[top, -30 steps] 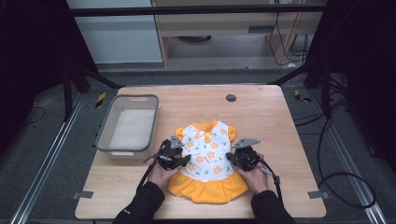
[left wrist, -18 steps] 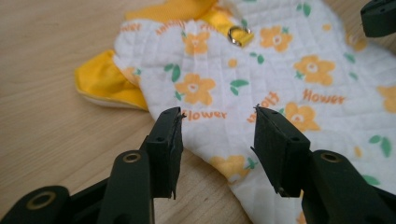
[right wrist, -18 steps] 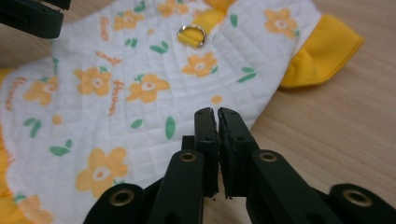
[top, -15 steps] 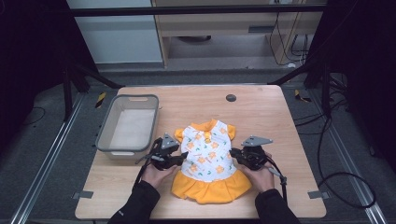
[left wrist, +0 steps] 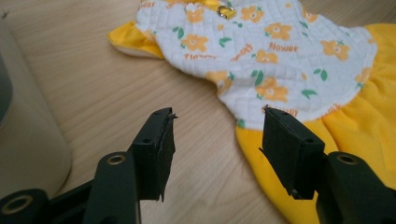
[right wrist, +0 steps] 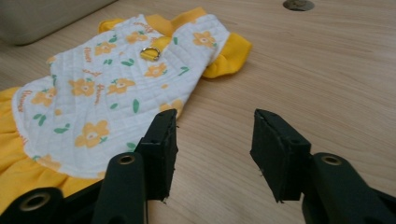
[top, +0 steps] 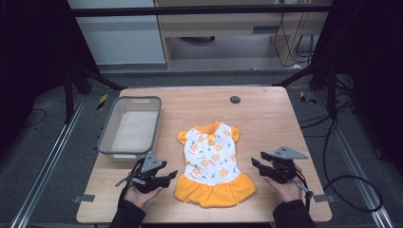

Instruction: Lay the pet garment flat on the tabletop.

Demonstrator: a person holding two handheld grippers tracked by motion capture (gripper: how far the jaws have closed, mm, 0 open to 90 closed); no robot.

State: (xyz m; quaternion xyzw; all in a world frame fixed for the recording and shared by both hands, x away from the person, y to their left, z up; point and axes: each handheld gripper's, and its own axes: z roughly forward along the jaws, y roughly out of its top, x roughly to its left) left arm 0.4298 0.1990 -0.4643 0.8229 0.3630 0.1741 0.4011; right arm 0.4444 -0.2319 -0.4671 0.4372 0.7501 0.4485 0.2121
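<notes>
Yellow-skirted dress (top: 212, 164) lies flat between left tool (top: 170, 176) and right tool (top: 256, 166), both open, just opening.

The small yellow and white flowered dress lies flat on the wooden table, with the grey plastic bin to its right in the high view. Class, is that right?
Not quite. The grey plastic bin stands to the left of the small yellow and white flowered dress, as the high view shows. The dress does lie flat on the wooden table.

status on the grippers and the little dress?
Left gripper and right gripper both open, jaws just opened, nothing between them. Dress flat on the table, a gripper either side, untouched. Grey bin off to the left, not in the way.
</notes>
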